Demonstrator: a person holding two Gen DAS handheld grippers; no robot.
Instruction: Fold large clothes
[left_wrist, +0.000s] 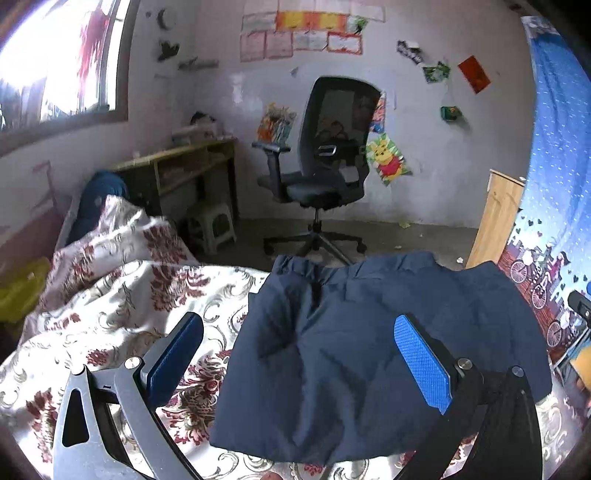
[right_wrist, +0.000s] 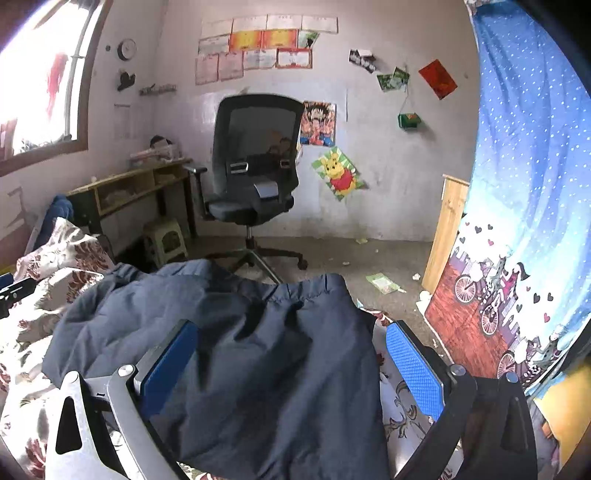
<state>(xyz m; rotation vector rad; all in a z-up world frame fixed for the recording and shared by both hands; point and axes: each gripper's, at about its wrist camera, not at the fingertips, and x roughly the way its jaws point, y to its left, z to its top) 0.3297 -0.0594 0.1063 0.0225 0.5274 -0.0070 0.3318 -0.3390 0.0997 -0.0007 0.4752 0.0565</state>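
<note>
A dark navy garment (left_wrist: 369, 354), folded into a rough rectangle with an elastic waistband at its far edge, lies on a floral bedspread (left_wrist: 110, 314). My left gripper (left_wrist: 299, 362) is open and empty, hovering above the garment's near left part, its blue pads wide apart. In the right wrist view the same garment (right_wrist: 258, 350) fills the middle. My right gripper (right_wrist: 291, 365) is open and empty above the garment's near right part. Its right pad (right_wrist: 413, 369) hangs over the bedspread (right_wrist: 402, 410) by the bed's right edge.
A black office chair (left_wrist: 325, 162) stands on the floor beyond the bed. A wooden desk (left_wrist: 177, 166) and a green stool (left_wrist: 212, 225) are at the back left. A blue patterned curtain (right_wrist: 517, 221) hangs at the right, with a wooden board (right_wrist: 447, 229) beside it.
</note>
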